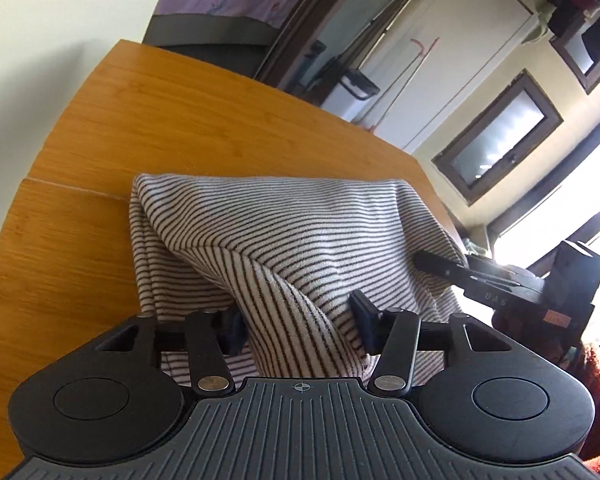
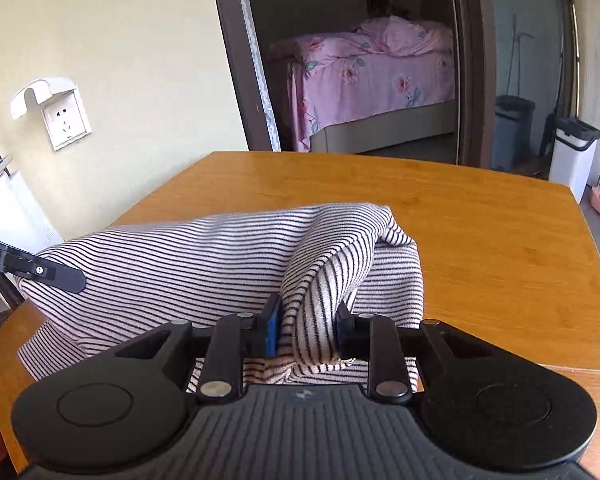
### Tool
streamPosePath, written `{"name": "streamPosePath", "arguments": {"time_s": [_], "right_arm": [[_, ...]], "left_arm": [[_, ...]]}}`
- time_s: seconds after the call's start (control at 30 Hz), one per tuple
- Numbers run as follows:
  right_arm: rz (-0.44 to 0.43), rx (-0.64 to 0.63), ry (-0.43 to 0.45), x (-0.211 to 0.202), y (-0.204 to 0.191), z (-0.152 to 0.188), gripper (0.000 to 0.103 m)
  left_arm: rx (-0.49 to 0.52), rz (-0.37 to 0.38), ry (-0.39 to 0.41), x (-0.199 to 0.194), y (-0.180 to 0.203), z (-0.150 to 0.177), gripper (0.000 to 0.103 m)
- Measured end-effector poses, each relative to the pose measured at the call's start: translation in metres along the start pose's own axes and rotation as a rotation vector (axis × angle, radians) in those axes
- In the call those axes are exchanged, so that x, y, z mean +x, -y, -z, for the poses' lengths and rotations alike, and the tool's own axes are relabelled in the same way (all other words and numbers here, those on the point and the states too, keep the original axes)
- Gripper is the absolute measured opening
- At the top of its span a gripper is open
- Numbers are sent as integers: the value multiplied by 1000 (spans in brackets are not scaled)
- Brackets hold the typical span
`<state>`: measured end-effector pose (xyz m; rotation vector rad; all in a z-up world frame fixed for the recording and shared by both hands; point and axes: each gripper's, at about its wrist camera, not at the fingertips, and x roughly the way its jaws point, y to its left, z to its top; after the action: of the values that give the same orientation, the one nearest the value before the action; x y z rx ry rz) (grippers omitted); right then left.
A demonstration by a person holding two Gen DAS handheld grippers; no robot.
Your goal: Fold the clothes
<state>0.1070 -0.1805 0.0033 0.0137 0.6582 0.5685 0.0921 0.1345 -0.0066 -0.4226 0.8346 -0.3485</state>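
Wooden table (image 2: pixel 480 240), orange-brown grain, a seam line across the top in the left wrist view. Walls cream (image 2: pixel 140 40). White wall socket (image 2: pixel 66 122) with raised cover on the wall beyond the table's far left corner. Dark-framed doorway (image 2: pixel 236 60) past the far edge opens on a bed (image 2: pixel 372 76) with pink floral cover. Right of it, a white bin (image 2: pixel 572 152) with dark lid on the floor. Left wrist view: dark-framed window (image 1: pixel 496 136), strong daylight glare at the right edge.
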Motion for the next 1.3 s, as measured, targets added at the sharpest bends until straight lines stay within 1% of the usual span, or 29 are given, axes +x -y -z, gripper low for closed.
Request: {"name": "streamPosePath", "arguments": {"time_s": [0.03, 0.1, 0.17, 0.23, 0.3, 0.33, 0.4, 0.47, 0.53, 0.63, 0.7, 0.77, 0.83, 0.87, 0.93, 1.0, 1.03, 1.07, 1.13, 1.17, 1.23, 1.27, 1.3], "right_arm": [[-19, 6, 21, -10, -1, -5, 23], [-53, 14, 61, -32, -4, -14, 23], [-61, -3, 69, -48, -10, -10, 23], [-62, -3, 51, -50, -10, -1, 23], [-31, -11, 31, -38, -10, 9, 23], [-16, -15, 21, -33, -9, 14, 24], [13, -23, 6, -22, -9, 23, 24], [25, -28, 24, -14, -10, 18, 24], [19, -35, 37, -12, -10, 12, 24], [24, -47, 29, -9, -9, 12, 24], [23, -45, 33, -8, -8, 12, 25], [13, -43, 73, -13, -11, 1, 24], [12, -52, 99, -14, -13, -10, 24], [14, -57, 101, -13, -14, -13, 24], [29, -63, 72, -3, -13, -11, 24], [53, -59, 27, 6, -10, 1, 25], [67, -55, 7, 10, -7, 8, 28], [78, -49, 1, 11, -5, 14, 30], [86, -24, 2, 7, 2, 17, 45], [90, -13, 2, 4, 5, 16, 48], [110, -22, 12, -2, 6, 10, 61], [119, -30, 24, -5, 5, 7, 63], [125, -36, 38, -8, 5, 4, 71]], "left_arm": [[24, 8, 23, -9, 4, -4, 45], [57, 28, 58, -27, 9, -7, 44], [72, 45, 60, -39, 12, -2, 45], [77, 37, 33, -38, 10, 9, 46], [80, 0, -9, -29, 5, 22, 46], [74, -23, -25, -23, 0, 28, 44], [47, -48, -36, -15, -10, 34, 43], [30, -45, -18, -13, -13, 31, 41], [56, -60, 9, -15, -9, 27, 41], [81, -84, 28, -18, -5, 25, 41], [89, -89, 47, -23, -5, 25, 38], [113, -68, 80, -30, 2, 20, 38], [132, -70, 103, -35, 8, 13, 38], [132, -76, 104, -35, 7, 11, 38], [116, -95, 83, -29, 2, 12, 38], [102, -119, 46, -21, -4, 19, 38], [102, -132, 28, -18, -7, 25, 38], [110, -146, 20, -17, -9, 29, 42], [130, -167, 24, -18, -10, 33, 51], [136, -173, 34, -22, -8, 31, 55], [143, -175, 66, -33, -4, 24, 55], [146, -165, 90, -41, -1, 19, 60], [146, -147, 118, -49, 3, 16, 64]]}}
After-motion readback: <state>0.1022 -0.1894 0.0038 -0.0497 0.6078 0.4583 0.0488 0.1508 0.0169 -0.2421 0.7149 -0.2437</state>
